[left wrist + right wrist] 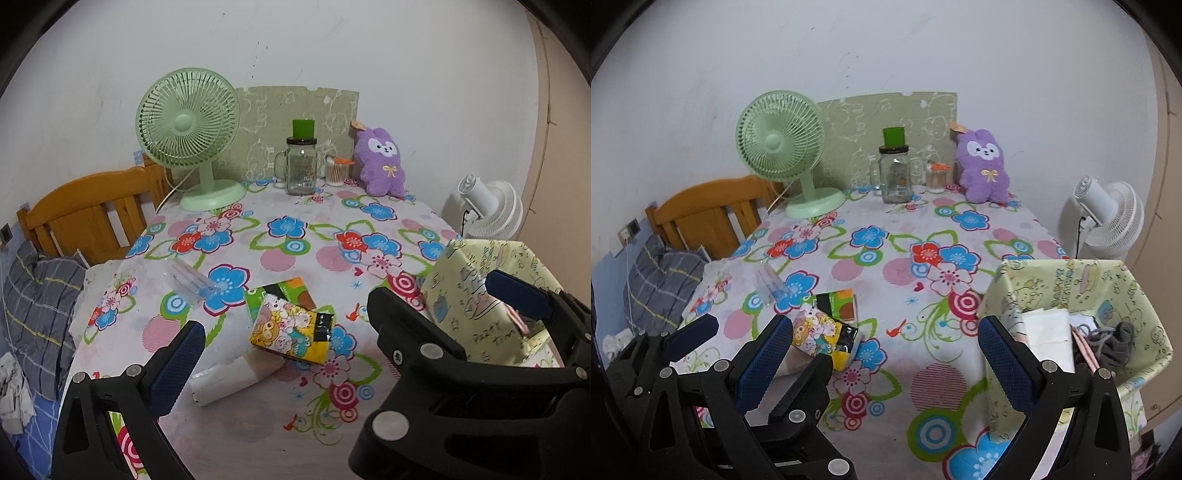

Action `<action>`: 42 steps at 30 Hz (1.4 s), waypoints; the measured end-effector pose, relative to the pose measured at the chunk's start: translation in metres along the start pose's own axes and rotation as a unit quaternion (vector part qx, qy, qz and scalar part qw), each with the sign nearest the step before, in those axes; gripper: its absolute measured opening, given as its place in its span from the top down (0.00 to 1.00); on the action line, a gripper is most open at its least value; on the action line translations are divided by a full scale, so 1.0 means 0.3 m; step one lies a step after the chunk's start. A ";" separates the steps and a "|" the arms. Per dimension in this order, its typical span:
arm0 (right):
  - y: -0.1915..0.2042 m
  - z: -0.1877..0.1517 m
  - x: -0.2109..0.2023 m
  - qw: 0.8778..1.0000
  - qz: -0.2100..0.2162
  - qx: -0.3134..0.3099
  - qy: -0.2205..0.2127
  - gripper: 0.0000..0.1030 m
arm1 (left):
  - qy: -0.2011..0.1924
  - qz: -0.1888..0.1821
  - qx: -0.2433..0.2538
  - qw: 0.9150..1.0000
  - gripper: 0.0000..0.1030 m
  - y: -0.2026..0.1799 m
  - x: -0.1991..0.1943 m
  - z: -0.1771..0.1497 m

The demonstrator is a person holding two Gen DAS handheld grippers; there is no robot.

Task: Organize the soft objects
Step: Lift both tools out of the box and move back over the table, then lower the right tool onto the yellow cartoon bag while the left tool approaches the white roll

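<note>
The yellow cartoon-printed soft tissue packet (291, 334) lies mid-bench on the floral-clothed bench (314, 229), resting on a green-and-orange packet (280, 291) and a white tube (229, 382); judged light, compressible and slick-wrapped, it is best taken across its short sides. The pale yellow printed fabric bin (1108, 295) at the right edge holds a grey knitted item (1115, 345). The left gripper (288, 343) has its fingers spread wide and empty, framing the packet without contact; the right gripper (886, 354) is likewise wide open, holding nothing
</note>
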State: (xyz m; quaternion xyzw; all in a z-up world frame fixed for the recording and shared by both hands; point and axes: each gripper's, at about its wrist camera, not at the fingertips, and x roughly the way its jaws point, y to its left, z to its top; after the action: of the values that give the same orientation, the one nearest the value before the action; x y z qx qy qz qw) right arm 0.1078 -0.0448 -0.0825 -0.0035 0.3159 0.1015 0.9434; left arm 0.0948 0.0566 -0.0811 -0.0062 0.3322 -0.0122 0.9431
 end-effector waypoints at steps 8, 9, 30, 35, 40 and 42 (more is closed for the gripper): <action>0.037 -0.033 0.093 1.000 0.013 -0.012 0.025 0.01 | 0.026 -0.007 -0.013 1.000 0.02 0.046 0.069 -0.038; 0.041 -0.035 0.102 0.999 0.013 -0.014 0.028 0.01 | 0.029 -0.006 -0.015 0.999 0.02 0.053 0.079 -0.044; 0.147 -0.083 0.304 0.995 0.039 -0.044 0.077 0.01 | 0.085 0.023 -0.036 0.995 0.02 0.189 0.219 -0.113; 0.167 -0.087 0.341 0.994 0.043 -0.050 0.086 0.01 | 0.094 0.028 -0.038 0.994 0.02 0.208 0.243 -0.121; 0.179 -0.092 0.379 0.993 0.048 -0.051 0.095 0.01 | 0.101 0.026 -0.039 0.994 0.02 0.220 0.265 -0.128; 0.185 -0.095 0.393 0.993 0.050 -0.049 0.099 0.01 | 0.104 0.027 -0.039 0.993 0.02 0.225 0.272 -0.129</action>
State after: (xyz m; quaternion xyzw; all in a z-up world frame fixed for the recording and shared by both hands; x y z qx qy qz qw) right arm 0.1722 0.0298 -0.1723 -0.0443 0.4017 0.1631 0.9000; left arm 0.1355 0.1217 -0.1638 -0.0326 0.4288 0.0257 0.9024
